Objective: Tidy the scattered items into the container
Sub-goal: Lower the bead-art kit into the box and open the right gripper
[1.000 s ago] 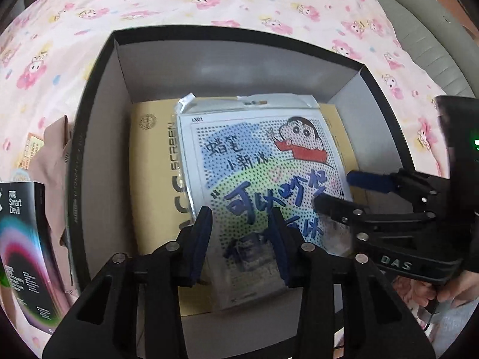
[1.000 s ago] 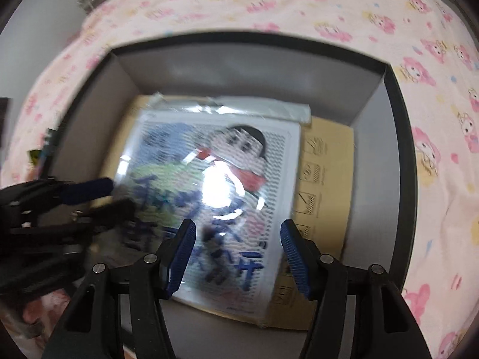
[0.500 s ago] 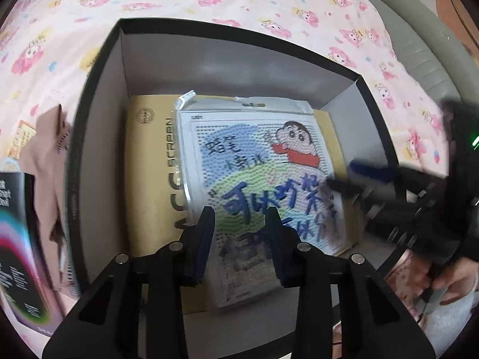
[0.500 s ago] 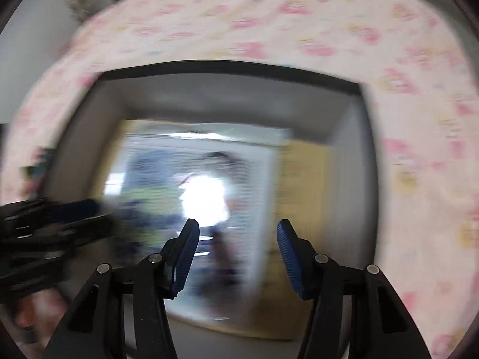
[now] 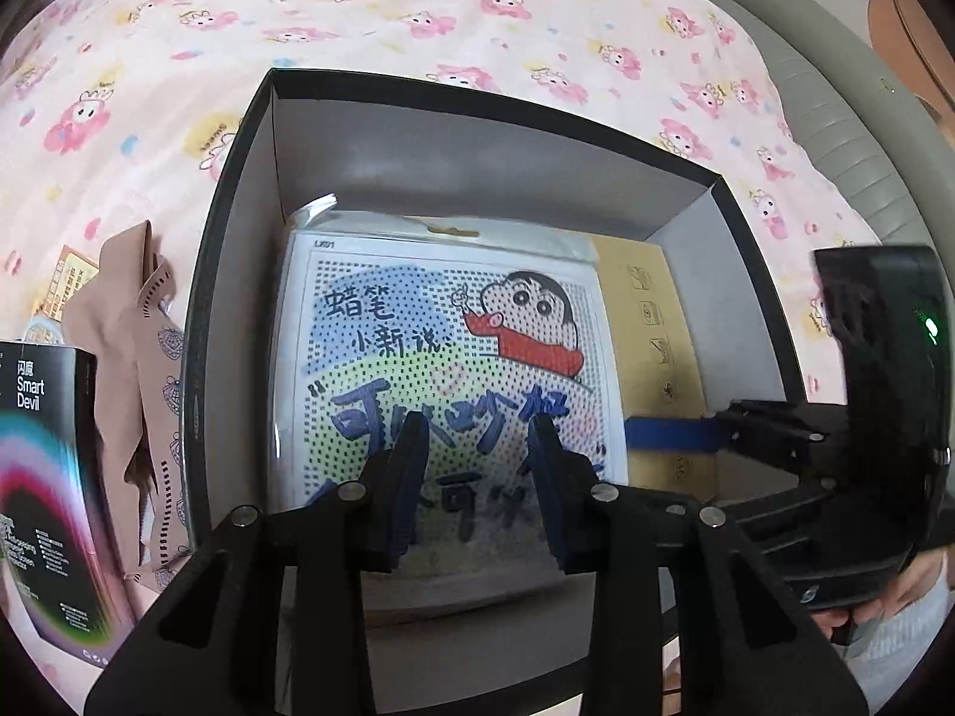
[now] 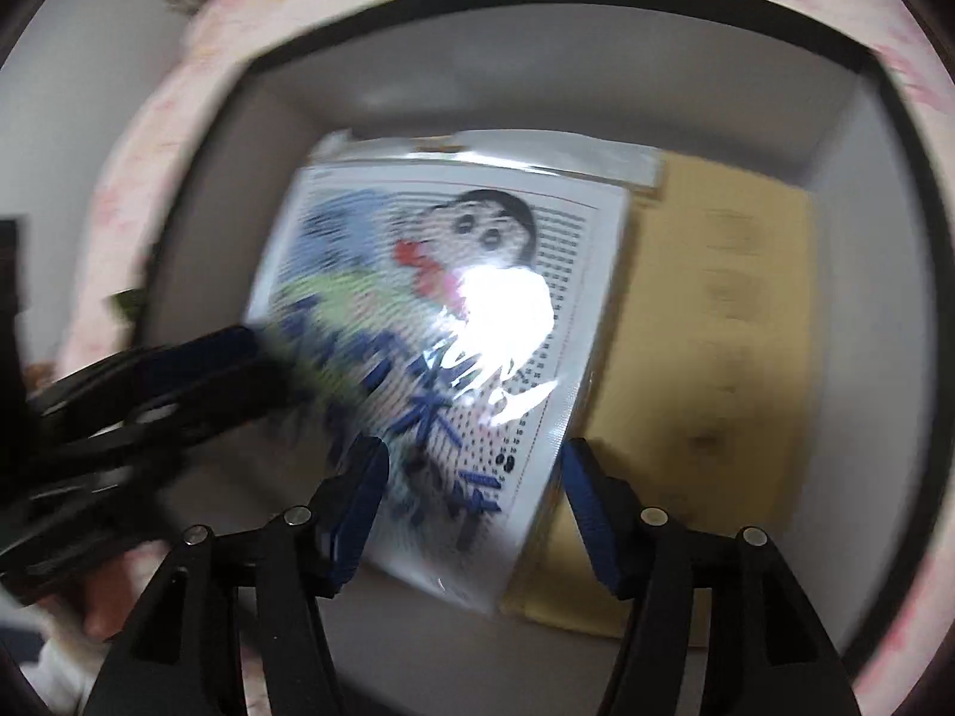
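Observation:
A black box with grey inner walls (image 5: 477, 143) sits on the bed; it also shows in the right wrist view (image 6: 597, 59). Inside lie a flat tan carton (image 5: 650, 322) and, on top, a cartoon sheet in a clear plastic bag (image 5: 441, 346), also seen in the right wrist view (image 6: 430, 274). My left gripper (image 5: 477, 447) is open and empty above the sheet's near end. My right gripper (image 6: 471, 471) is open and empty over the sheet's near right edge; it also shows in the left wrist view (image 5: 674, 432) at the box's right side.
Outside the box's left wall lie a pink patterned bag (image 5: 137, 358) and a black "Smart Devil" box (image 5: 42, 477). The bed has a pink cartoon-print sheet (image 5: 418, 18). A grey padded bed edge (image 5: 835, 137) runs at the right.
The cartoon sheet has shifted left inside the box, uncovering the carton's right side. My right gripper has swung in over the box; its view is blurred. Both stay open.

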`<control>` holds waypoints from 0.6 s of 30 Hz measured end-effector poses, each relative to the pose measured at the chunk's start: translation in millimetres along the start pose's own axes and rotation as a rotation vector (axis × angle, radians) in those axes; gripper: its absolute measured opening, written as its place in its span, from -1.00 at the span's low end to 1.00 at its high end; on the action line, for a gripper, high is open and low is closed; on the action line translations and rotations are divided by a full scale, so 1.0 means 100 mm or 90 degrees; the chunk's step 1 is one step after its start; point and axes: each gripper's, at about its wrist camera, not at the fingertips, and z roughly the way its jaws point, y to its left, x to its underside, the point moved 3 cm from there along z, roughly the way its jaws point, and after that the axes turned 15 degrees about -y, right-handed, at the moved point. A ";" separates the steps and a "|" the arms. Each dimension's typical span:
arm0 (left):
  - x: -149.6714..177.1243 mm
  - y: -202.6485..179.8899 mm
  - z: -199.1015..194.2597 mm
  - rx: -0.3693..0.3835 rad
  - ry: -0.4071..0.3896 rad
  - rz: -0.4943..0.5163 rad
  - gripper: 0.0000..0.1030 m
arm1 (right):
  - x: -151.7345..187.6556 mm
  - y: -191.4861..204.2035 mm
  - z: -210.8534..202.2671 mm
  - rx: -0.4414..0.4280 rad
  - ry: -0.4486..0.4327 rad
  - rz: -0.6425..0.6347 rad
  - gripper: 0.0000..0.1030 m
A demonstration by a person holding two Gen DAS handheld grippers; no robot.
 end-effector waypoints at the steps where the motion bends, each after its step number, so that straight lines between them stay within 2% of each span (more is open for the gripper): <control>1: 0.00 -0.01 0.02 0.008 0.003 -0.003 -0.33 | 0.00 0.02 -0.03 0.028 -0.014 -0.022 0.12; 4: 0.05 0.00 0.05 0.030 0.026 -0.013 -0.33 | -0.03 -0.10 -0.13 0.138 -0.053 -0.041 0.12; 5: 0.07 -0.01 0.06 0.036 0.033 -0.016 -0.34 | -0.03 -0.15 -0.14 0.149 -0.058 -0.026 0.12; 8: 0.11 -0.02 0.10 0.020 0.047 -0.003 -0.33 | -0.02 -0.25 -0.15 0.150 -0.052 0.011 0.12; 10: 0.13 0.01 0.13 -0.009 0.054 0.007 -0.33 | 0.00 -0.23 -0.10 0.150 -0.042 0.010 0.12; 14: 0.17 0.01 0.13 -0.035 0.055 0.034 -0.37 | 0.06 -0.05 -0.04 0.125 -0.023 -0.018 0.12; 18: 0.14 0.03 0.10 -0.024 0.044 0.019 -0.38 | 0.12 0.03 -0.04 0.113 -0.016 -0.018 0.04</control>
